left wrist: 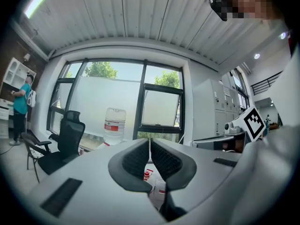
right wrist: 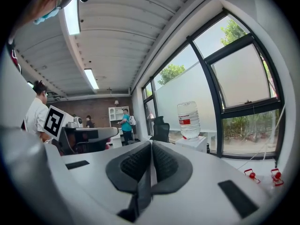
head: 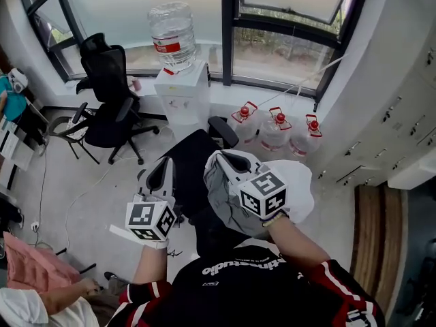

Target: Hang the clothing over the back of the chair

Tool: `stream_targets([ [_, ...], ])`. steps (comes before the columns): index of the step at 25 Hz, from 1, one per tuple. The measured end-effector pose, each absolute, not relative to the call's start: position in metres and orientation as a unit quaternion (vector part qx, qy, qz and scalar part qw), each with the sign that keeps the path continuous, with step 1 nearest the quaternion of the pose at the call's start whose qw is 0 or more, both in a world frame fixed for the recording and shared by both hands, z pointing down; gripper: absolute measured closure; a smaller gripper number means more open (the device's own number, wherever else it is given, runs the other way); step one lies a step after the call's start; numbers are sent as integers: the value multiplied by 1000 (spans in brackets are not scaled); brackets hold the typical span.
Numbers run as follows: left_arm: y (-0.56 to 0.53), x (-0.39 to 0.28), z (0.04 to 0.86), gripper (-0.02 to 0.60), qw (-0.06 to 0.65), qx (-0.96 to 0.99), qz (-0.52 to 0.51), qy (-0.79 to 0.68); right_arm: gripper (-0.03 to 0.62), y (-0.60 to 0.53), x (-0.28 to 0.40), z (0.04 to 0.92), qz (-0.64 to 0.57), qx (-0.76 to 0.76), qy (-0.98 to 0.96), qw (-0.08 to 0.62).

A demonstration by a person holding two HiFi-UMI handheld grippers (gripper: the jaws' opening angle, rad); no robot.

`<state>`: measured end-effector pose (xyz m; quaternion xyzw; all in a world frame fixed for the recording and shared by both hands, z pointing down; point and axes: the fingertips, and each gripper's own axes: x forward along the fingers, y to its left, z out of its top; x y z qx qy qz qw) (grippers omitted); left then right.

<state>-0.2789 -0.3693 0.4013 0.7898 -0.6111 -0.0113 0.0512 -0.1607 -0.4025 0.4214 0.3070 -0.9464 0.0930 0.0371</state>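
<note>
Right claw (right wrist: 151, 144) clamped on clothing (head: 216, 203) (draped below); left claw (left wrist: 150, 140) closed, seemingly empty.

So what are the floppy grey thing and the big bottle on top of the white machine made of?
The clothing looks like thin, soft fabric, matt grey: it folds and droops from the right gripper. The big bottle is probably clear, shiny plastic: you can see through it and its sides are ribbed.
</note>
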Motion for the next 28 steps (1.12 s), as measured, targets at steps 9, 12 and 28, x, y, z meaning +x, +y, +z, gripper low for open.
stream_targets([
  [9, -378, -243, 400, 552, 49, 813, -10, -580, 551, -401, -116, 429, 97, 337, -935, 57],
  [12, -380, -234, 399, 553, 48, 819, -10, -572, 517, -397, -110, 429, 98, 331, -937, 59],
  [28, -373, -225, 395, 552, 43, 821, -10, -569, 368, -379, -107, 417, 98, 285, -953, 42],
])
